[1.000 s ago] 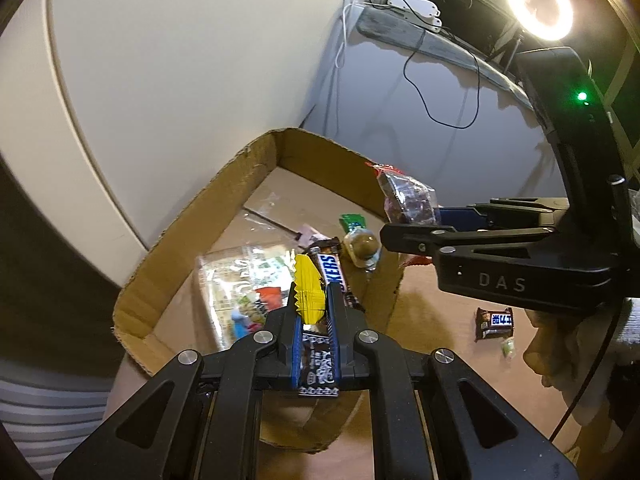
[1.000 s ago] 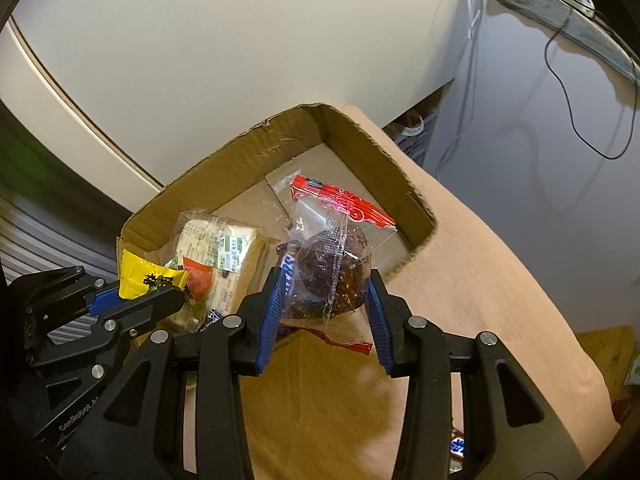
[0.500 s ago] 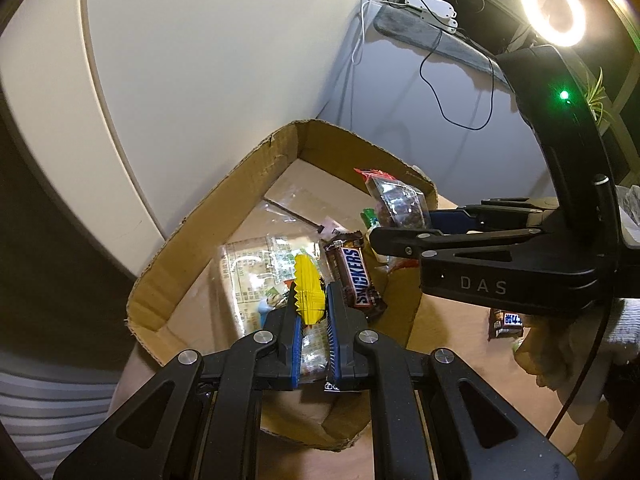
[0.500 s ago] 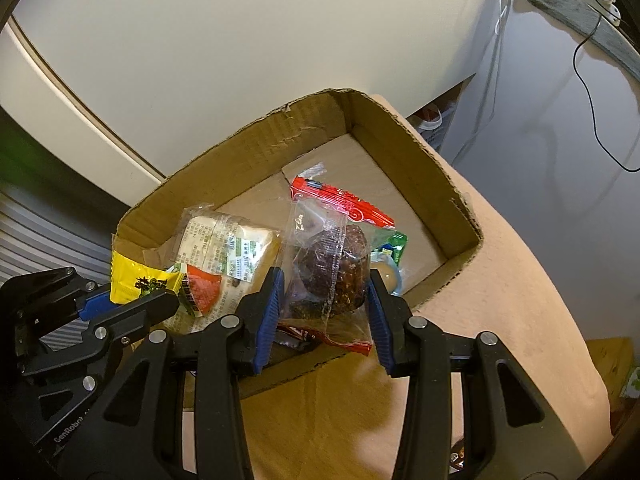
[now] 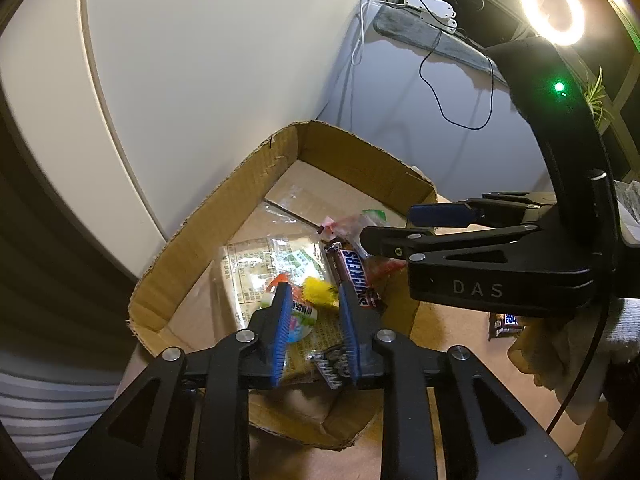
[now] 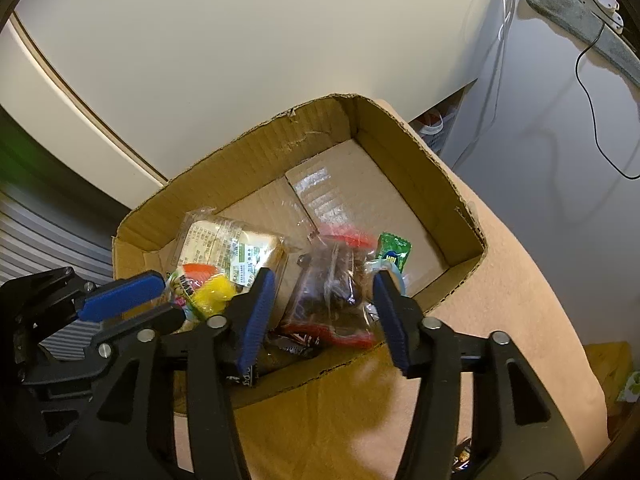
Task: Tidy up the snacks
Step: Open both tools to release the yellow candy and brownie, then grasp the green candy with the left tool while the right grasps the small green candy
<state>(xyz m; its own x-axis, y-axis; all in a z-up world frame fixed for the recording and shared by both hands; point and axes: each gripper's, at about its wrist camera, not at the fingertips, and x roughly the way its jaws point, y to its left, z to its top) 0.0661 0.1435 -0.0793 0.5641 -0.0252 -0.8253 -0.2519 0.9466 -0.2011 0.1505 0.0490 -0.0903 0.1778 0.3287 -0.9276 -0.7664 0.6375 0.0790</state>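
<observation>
An open cardboard box (image 5: 240, 184) (image 6: 420, 168) stands on the tan table. My left gripper (image 5: 313, 292) hangs over its near end with the jaws opening. A yellow packet (image 5: 318, 290) (image 6: 212, 292) is blurred and loose between them, clear of the blue pads. My right gripper (image 6: 322, 280) (image 5: 396, 226) is over the box's right side, its jaws also opening. A clear packet with a dark pastry and red ends (image 6: 332, 284) is blurred between them, free of the pads. Below lie a Snickers bar (image 5: 356, 276), a wrapped sandwich (image 6: 228, 248) and a green candy (image 6: 394, 250).
A white wall rises just behind the box. On the table (image 6: 500, 280) to the right lie another small chocolate bar (image 5: 506, 322) and a white cloth (image 5: 560, 344). A ring light (image 5: 552, 8) and a dangling black cable (image 5: 452, 116) are at the back right.
Both grippers have gone from shut on their packets to open. The yellow packet and the dark pastry packet have left the pads and are dropping toward the box.
</observation>
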